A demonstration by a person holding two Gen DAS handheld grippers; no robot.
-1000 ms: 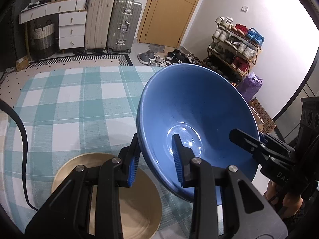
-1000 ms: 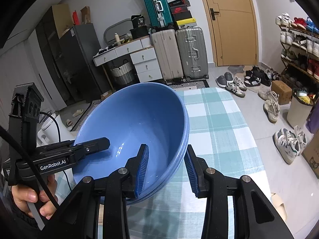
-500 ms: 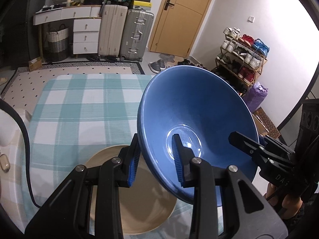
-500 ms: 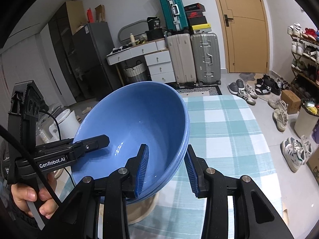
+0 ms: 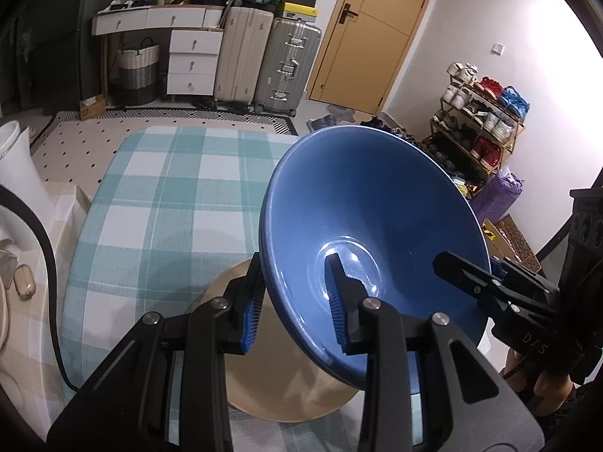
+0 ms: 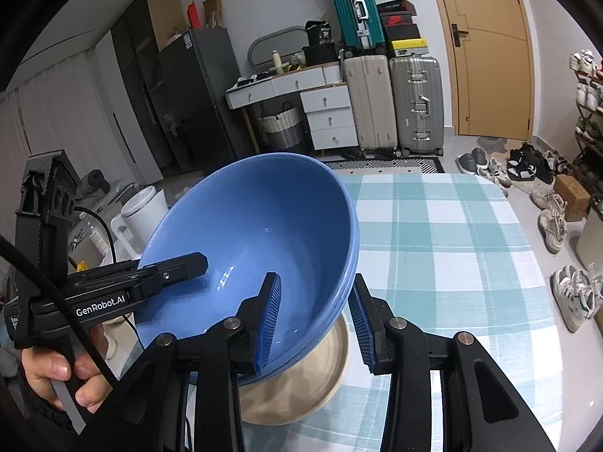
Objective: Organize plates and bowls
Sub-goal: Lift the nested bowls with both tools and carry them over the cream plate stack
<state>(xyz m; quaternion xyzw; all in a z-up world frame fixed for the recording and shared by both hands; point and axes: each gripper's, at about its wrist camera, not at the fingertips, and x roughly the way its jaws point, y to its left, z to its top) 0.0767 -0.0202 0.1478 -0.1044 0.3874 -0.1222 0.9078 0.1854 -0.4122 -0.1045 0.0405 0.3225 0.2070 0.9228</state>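
Landmark: the blue bowl (image 5: 377, 226), held tilted in the air above the table (image 5: 158, 203), which wears a teal-and-white checked cloth.

Blue bowl: its open side faces both cameras; from the right wrist view it looks like more than one blue bowl nested together, since stacked rims show at the edge (image 6: 348, 263).

Left gripper (image 5: 294, 301): clenched on the bowl's rim at the side nearer the left camera, one blue pad inside the bowl, the other pad against the outer wall. It points forward and downward.

Right gripper (image 6: 314, 320): its inner pad lies inside the bowl. The outer pad stands just outside the stacked rim, and whether it presses there I cannot tell for sure, though the rim sits between the two fingers. It also points forward and downward.

Left hand (image 6: 56, 369): seen in the right wrist view to the left of the bowl, fingers curled around the handle below the body of the left gripper.

Right hand (image 5: 546, 388): only partly visible in the left wrist view, to the right of the bowl and under the right gripper's body.

Beige plate (image 5: 286, 384): lies flat on the cloth directly below the bowl, partly hidden by it.

Suitcases (image 5: 264, 56): stand against the wall well beyond the bowl, beside a door (image 5: 369, 30).
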